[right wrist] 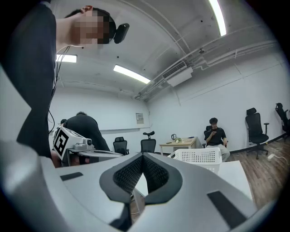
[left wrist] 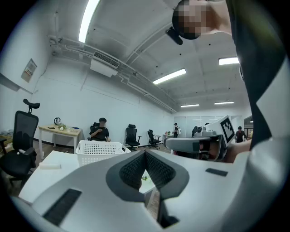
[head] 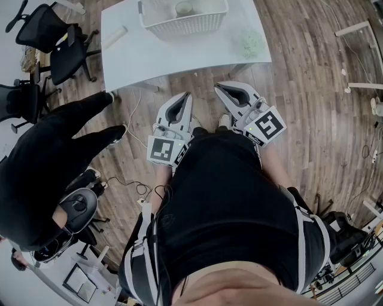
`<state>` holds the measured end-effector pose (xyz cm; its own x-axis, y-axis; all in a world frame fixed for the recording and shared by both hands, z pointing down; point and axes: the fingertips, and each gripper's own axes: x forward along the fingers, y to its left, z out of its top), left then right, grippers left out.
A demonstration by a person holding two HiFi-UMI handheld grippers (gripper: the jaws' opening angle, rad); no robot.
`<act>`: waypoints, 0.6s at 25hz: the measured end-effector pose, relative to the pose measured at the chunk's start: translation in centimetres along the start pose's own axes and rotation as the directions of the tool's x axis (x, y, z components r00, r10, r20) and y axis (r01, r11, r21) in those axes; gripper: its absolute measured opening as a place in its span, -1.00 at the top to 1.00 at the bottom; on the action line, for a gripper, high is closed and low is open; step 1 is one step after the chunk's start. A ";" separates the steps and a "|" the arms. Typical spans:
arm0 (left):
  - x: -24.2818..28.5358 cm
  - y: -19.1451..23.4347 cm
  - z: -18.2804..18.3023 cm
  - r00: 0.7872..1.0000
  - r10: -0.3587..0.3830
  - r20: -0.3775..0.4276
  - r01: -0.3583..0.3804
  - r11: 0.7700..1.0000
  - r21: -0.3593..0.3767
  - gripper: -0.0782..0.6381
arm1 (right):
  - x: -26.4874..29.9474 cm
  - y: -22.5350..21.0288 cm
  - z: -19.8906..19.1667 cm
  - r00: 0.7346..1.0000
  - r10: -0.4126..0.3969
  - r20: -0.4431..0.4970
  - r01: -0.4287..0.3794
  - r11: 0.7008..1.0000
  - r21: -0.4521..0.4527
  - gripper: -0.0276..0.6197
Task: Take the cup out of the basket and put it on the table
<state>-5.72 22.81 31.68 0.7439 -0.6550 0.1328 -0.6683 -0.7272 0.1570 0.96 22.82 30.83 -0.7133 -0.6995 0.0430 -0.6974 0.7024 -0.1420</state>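
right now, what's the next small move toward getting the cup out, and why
Probably bring the right gripper forward toward the basket, opening it on the way: the cup sits inside it, and that gripper is shut, empty and short of the table.

Lighting bright, even; source is ceiling strip lights (left wrist: 87, 21), blown out to white. White table (head: 179, 54) near overexposed. Shadows on wooden floor (head: 311, 119) soft, faint. Gripper views: heavy fisheye bending, black corners. Head view sharp.
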 end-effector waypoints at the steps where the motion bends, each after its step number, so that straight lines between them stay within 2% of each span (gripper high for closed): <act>1: 0.0 -0.1 -0.1 1.000 0.001 -0.001 -0.001 1.000 0.001 0.72 | -0.1 0.0 0.0 1.000 0.000 0.000 0.000 1.000 -0.003 0.86; 11: 0.3 -0.8 -0.2 1.000 -0.002 0.004 0.002 1.000 0.002 0.72 | -0.7 -0.4 -0.2 1.000 -0.009 0.000 0.009 1.000 0.004 0.86; 15: 0.4 -1.3 -0.5 1.000 -0.002 -0.003 0.002 1.000 0.002 0.72 | -1.2 -0.9 -0.5 1.000 -0.021 0.000 0.021 0.999 0.044 0.86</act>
<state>-4.55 23.55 32.01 0.7454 -0.6528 0.1351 -0.6666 -0.7290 0.1553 2.42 23.14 31.44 -0.6984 -0.7143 0.0455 -0.7086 0.6811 -0.1845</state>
